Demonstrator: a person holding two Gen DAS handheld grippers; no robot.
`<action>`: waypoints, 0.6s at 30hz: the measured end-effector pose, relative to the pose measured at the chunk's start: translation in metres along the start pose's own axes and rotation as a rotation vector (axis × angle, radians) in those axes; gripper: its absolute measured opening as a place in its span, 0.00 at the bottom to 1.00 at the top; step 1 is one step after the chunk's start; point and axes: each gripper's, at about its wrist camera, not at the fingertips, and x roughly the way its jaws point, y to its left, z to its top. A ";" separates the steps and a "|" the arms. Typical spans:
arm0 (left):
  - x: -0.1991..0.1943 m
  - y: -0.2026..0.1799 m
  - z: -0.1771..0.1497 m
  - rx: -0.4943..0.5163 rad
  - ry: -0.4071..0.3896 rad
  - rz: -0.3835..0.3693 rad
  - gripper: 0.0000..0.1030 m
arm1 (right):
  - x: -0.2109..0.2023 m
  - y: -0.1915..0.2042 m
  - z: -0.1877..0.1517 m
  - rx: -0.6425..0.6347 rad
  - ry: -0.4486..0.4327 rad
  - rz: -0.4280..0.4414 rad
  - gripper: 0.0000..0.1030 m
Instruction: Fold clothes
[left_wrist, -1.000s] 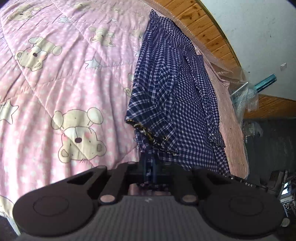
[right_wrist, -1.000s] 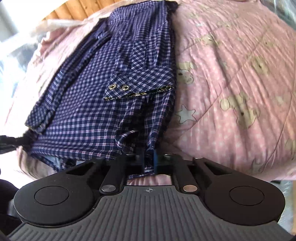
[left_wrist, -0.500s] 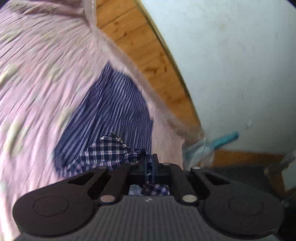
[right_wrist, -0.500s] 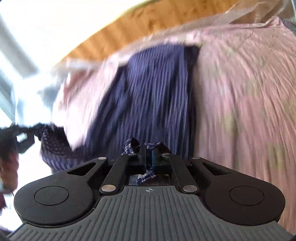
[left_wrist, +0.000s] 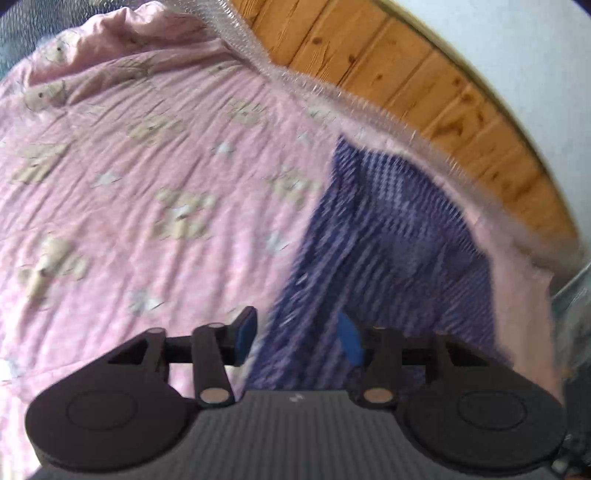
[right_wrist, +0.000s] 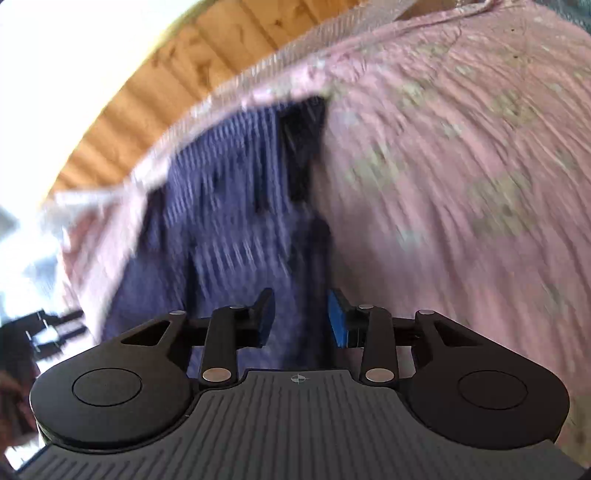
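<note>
A navy checked shirt (left_wrist: 388, 251) lies folded on the pink bear-print quilt (left_wrist: 147, 206), close to the bed's far edge. Both views are motion-blurred. My left gripper (left_wrist: 297, 336) is open just above the shirt's near left edge, its blue pads (left_wrist: 245, 332) spread wide with nothing between them. In the right wrist view the same shirt (right_wrist: 236, 229) runs away from me, and my right gripper (right_wrist: 301, 317) is open over its near right edge, holding nothing.
A wooden plank wall panel (left_wrist: 424, 85) rises behind the bed, with a strip of clear plastic wrap (left_wrist: 332, 96) along the mattress edge. The quilt (right_wrist: 461, 184) spreads wide on the right. Dark objects (right_wrist: 48, 328) show off the bed at the left.
Both grippers were shut on the shirt's near hem, carried it up and over toward the far end, and have now opened and let it go. The shirt looks shorter.
</note>
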 end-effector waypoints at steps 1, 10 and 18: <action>0.002 0.001 -0.005 0.031 0.007 0.002 0.52 | -0.001 -0.002 -0.011 -0.023 0.017 -0.018 0.40; 0.010 -0.011 -0.029 0.218 0.066 -0.097 0.21 | -0.004 0.002 -0.025 -0.172 0.039 -0.035 0.50; -0.025 0.023 -0.051 0.034 -0.011 -0.183 0.03 | -0.001 0.010 -0.031 -0.244 0.072 -0.040 0.00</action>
